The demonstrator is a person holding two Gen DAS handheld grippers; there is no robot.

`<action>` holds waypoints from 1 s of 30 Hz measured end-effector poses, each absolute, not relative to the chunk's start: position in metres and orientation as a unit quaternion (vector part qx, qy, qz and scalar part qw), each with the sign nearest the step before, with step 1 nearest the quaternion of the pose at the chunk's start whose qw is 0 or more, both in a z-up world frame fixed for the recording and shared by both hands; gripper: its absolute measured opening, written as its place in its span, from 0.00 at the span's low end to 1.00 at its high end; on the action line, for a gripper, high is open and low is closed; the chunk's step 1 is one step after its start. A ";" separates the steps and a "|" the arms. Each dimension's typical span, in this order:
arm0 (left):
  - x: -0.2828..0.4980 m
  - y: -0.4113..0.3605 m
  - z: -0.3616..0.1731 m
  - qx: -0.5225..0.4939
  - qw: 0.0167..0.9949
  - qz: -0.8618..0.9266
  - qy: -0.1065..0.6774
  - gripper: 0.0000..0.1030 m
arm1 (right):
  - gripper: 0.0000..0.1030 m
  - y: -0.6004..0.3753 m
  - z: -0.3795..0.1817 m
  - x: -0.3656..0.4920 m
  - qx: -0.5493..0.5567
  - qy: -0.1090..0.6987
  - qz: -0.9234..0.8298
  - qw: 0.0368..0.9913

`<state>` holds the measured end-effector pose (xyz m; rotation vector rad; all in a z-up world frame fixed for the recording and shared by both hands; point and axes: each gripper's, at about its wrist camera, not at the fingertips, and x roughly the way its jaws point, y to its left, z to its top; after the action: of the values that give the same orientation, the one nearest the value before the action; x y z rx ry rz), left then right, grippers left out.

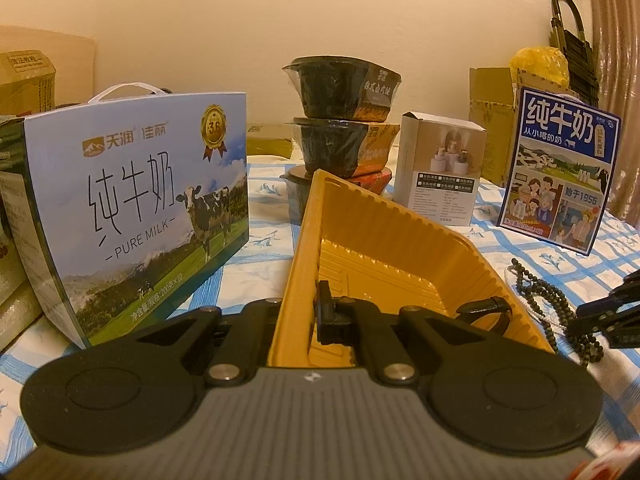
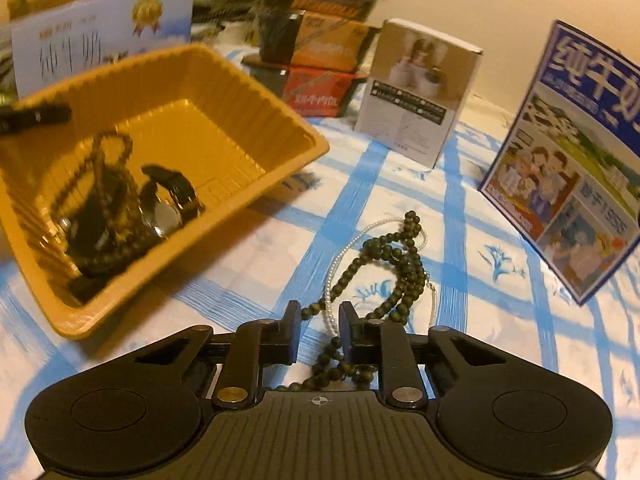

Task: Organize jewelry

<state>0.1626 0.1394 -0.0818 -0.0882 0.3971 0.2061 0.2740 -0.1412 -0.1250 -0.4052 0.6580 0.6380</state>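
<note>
Left tool (image 1: 298,316) clamped on yellow tray (image 1: 380,240) wall, right tool (image 2: 319,332) narrow around dark bead necklace (image 2: 384,276), tray at ten o'clock.

the yellow tray (image 2: 168,148) stands tilted at left, its near wall clamped by the left gripper (image 1: 298,312). bare cloth (image 2: 256,248) between tray and dark bead strand (image 2: 384,264) leaves a passage. behind, stacked bowls (image 2: 320,40), white box (image 2: 420,88) and blue milk carton (image 2: 576,152) wall off the back.
</note>
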 end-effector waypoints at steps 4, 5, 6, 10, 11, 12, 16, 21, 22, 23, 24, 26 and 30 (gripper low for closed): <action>0.162 0.139 -0.082 -0.043 0.974 0.102 0.196 0.04 | 0.19 -0.132 -0.136 0.283 -0.233 0.319 0.299 0.869; 0.163 0.139 -0.082 -0.043 0.974 0.102 0.196 0.04 | 0.18 -0.130 -0.139 0.285 -0.241 0.320 0.298 0.866; 0.163 0.140 -0.082 -0.043 0.974 0.102 0.197 0.04 | 0.18 -0.129 -0.141 0.286 -0.248 0.321 0.296 0.865; 0.163 0.139 -0.082 -0.043 0.974 0.102 0.197 0.04 | 0.03 -0.127 -0.146 0.290 -0.266 0.317 0.291 0.863; 0.163 0.139 -0.082 -0.043 0.974 0.102 0.197 0.04 | 0.03 -0.127 -0.145 0.292 -0.267 0.315 0.288 0.864; 0.162 0.140 -0.082 -0.044 0.974 0.102 0.197 0.04 | 0.02 -0.127 -0.144 0.294 -0.265 0.312 0.285 0.867; 0.162 0.140 -0.083 -0.043 0.974 0.102 0.197 0.04 | 0.02 -0.135 -0.125 0.308 -0.234 0.290 0.270 0.888; 0.162 0.139 -0.083 -0.042 0.974 0.102 0.196 0.04 | 0.02 -0.165 -0.090 0.339 -0.121 0.274 0.228 0.927; 0.162 0.139 -0.083 -0.042 0.974 0.102 0.196 0.04 | 0.02 -0.174 -0.083 0.344 -0.092 0.274 0.218 0.932; 0.162 0.139 -0.083 -0.041 0.974 0.102 0.197 0.04 | 0.02 -0.184 -0.077 0.350 -0.061 0.274 0.208 0.937; 0.162 0.139 -0.083 -0.042 0.974 0.103 0.197 0.04 | 0.02 -0.195 -0.071 0.354 -0.026 0.273 0.196 0.941; 0.162 0.139 -0.083 -0.043 0.974 0.102 0.197 0.04 | 0.02 -0.216 -0.061 0.360 0.024 0.270 0.181 0.945; 0.162 0.139 -0.083 -0.043 0.974 0.102 0.197 0.04 | 0.02 -0.254 -0.043 0.362 0.101 0.260 0.160 0.947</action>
<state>0.1619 0.1393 -0.0826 -0.0867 0.3972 0.2065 0.3618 -0.2543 -0.0434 0.2055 0.5292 0.3251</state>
